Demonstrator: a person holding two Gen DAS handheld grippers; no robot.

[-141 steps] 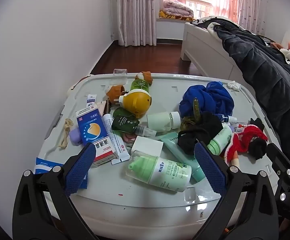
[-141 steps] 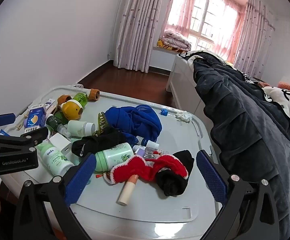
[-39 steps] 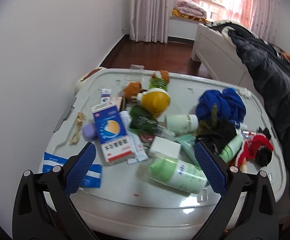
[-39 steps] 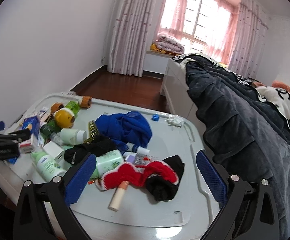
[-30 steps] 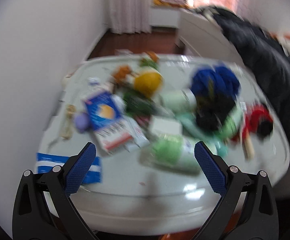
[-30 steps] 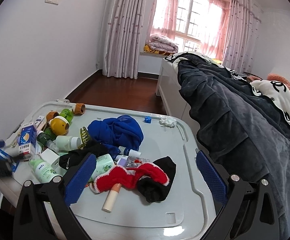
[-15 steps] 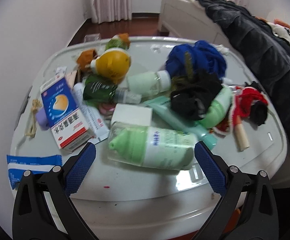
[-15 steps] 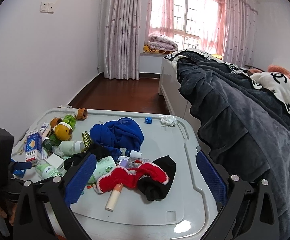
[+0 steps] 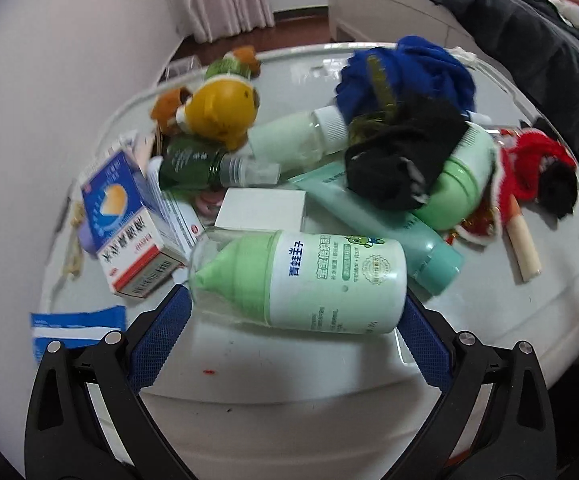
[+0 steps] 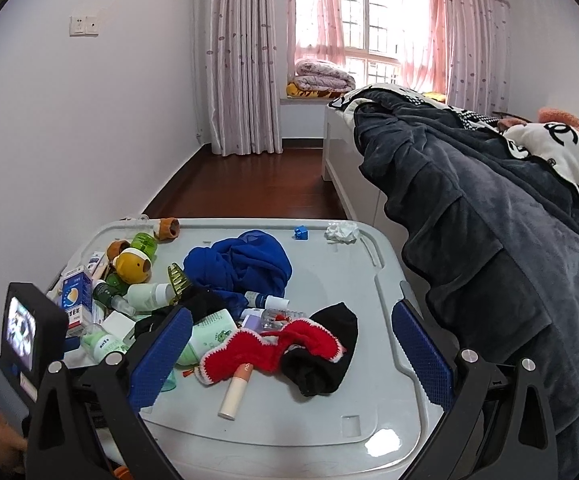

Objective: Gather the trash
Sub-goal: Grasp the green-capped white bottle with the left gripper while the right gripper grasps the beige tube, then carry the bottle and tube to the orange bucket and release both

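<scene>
Here, left gripper (image 9: 295, 324) spread wide, straddling the green bottle (image 9: 301, 280) lying at the bin lid's (image 9: 329, 376) near edge. Advance until pads flank its body, then squeeze gently. Right gripper (image 10: 289, 344) wide, empty.

Lit by pink daylight through the curtained window (image 10: 373, 36); glare on the bench (image 10: 381, 440); slightly blurred left view, fisheye-bent edges.

So that's two big green pump bottles (image 9: 301, 280) (image 9: 455, 184) and one teal tube (image 9: 385, 224). Also one medicine box (image 9: 123, 216) and one blue cloth (image 9: 409, 76).
</scene>
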